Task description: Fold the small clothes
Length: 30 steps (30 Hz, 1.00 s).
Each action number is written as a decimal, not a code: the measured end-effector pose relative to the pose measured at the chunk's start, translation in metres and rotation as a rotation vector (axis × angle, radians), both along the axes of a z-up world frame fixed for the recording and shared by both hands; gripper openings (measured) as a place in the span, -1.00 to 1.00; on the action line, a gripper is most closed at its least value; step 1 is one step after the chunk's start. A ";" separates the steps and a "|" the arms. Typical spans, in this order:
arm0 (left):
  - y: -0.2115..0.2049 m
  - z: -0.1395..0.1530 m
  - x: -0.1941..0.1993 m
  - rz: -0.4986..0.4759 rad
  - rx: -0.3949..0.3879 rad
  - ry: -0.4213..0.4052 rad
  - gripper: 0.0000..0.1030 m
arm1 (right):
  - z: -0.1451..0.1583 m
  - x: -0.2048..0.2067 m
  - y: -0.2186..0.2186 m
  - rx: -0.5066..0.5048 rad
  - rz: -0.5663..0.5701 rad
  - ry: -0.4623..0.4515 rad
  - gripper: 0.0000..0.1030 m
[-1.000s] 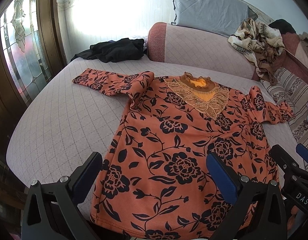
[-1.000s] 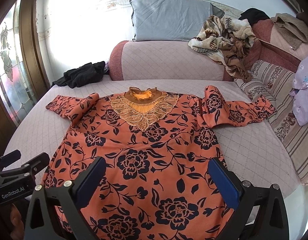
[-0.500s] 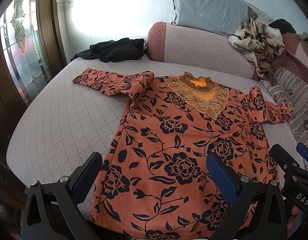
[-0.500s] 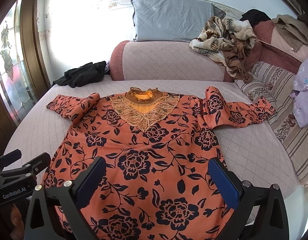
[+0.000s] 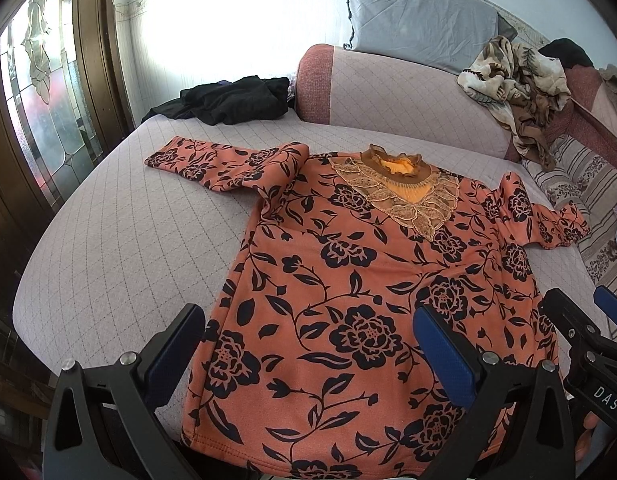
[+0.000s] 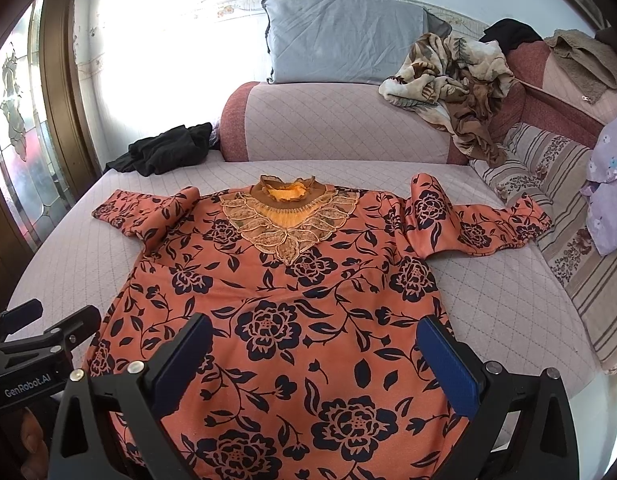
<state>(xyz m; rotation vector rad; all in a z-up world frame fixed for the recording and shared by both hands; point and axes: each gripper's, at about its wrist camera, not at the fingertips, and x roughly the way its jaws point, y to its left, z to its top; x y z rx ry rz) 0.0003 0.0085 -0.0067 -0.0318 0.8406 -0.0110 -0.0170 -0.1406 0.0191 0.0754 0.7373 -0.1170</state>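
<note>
— where is the garment found?

— an orange floral top [image 5: 348, 280] is seen spread flat, front side up, across the middle of the quilted sofa seat [image 5: 108, 240], its hem laid at the near edge and its lace collar [image 6: 286, 216] turned toward the backrest [image 6: 328, 120]. one sleeve is stretched toward the seat's left edge, the other toward the striped cushion [image 6: 548, 184] at the right edge; each is bunched up where it meets the shoulder.

— and how are the grippers held?

— the left gripper [image 5: 308, 344] is held above the hem near the top's left side, its fingers spread wide with nothing between the blue pads [image 5: 444, 356]. the right gripper [image 6: 312, 352] is held above the hem nearer the right side, likewise spread wide and empty. whether the cloth is touched by either cannot be told.

— what else is carried by the sofa?

— a black garment [image 6: 168, 148] is heaped at the far left corner of the seat. a grey pillow [image 6: 344, 36] is propped above the backrest, and a brown patterned blanket [image 6: 456, 80] is draped over the backrest's right end.
</note>
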 end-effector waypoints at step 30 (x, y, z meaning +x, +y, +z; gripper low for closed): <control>0.071 -0.040 0.049 0.111 -0.183 0.128 1.00 | -0.031 0.019 -0.086 0.279 -0.038 0.042 1.00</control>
